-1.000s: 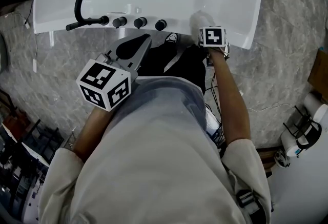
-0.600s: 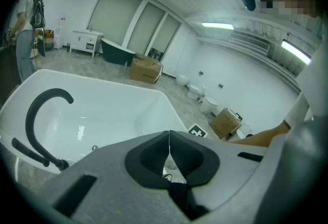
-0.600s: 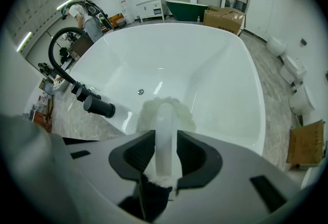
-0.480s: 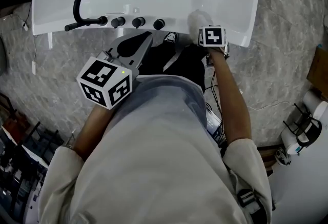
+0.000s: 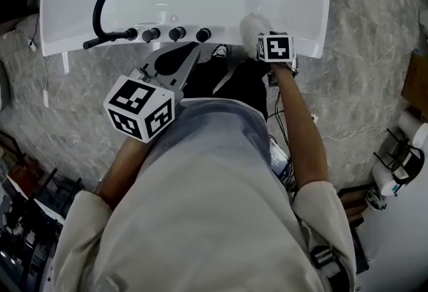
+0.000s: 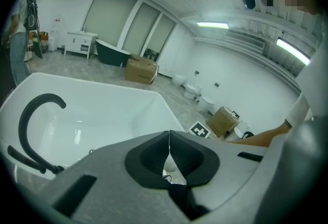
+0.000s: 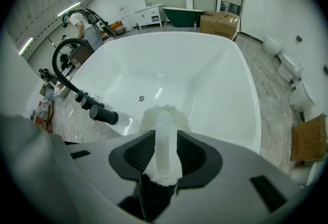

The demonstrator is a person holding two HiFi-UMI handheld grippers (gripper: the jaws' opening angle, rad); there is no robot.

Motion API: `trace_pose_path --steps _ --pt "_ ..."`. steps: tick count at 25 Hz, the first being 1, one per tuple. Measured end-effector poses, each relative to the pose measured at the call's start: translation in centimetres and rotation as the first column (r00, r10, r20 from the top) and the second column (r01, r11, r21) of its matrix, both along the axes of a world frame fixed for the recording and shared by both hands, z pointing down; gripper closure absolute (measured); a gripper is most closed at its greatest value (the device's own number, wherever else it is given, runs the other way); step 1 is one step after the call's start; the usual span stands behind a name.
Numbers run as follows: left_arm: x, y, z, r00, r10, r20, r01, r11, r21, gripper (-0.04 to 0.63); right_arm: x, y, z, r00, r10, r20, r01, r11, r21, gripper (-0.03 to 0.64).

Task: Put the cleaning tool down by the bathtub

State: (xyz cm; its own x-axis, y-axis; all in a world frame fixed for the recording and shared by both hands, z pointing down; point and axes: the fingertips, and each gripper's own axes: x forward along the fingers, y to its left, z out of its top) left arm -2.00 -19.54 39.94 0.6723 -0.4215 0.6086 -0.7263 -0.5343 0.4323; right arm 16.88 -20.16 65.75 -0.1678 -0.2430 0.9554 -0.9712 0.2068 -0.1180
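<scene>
Grip first, in the head view: the right gripper [image 5: 270, 39] holds the white cleaning tool [image 5: 251, 23] over the near rim of the bathtub [image 5: 73, 45], toward that rim's right end. The tool's fluffy head overhangs the rim's inner edge. The left gripper [image 5: 192, 51] hangs above the floor just short of the rim, below the black tap knobs [image 5: 176, 34].

In the left gripper view, the left gripper's [image 6: 168, 142] jaws meet at the tips with nothing between them. The bathtub [image 6: 107, 110] lies ahead.

In the right gripper view, the right gripper's [image 7: 165, 155] jaws are clamped on the handle of the cleaning tool [image 7: 165, 138]. Its long axis runs straight along the jaws, handle end back toward the person. The soft head points forward over the near rim into the bathtub [image 7: 205, 69].

To set it down well, I would draw the tool back from the basin and lower it level. The jaws should part only once its weight rests beside the tub, or it may slide in.
</scene>
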Motion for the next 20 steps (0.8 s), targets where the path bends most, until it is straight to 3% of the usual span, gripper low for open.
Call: trace_pose_path --steps 20 --pt "2.7 -0.4 -1.1 0.997 0.068 -0.045 -0.066 0.997 0.035 0.586 0.2 0.7 -4.6 0.995 0.077 0.064 -0.083 0.992 0.090 0.500"
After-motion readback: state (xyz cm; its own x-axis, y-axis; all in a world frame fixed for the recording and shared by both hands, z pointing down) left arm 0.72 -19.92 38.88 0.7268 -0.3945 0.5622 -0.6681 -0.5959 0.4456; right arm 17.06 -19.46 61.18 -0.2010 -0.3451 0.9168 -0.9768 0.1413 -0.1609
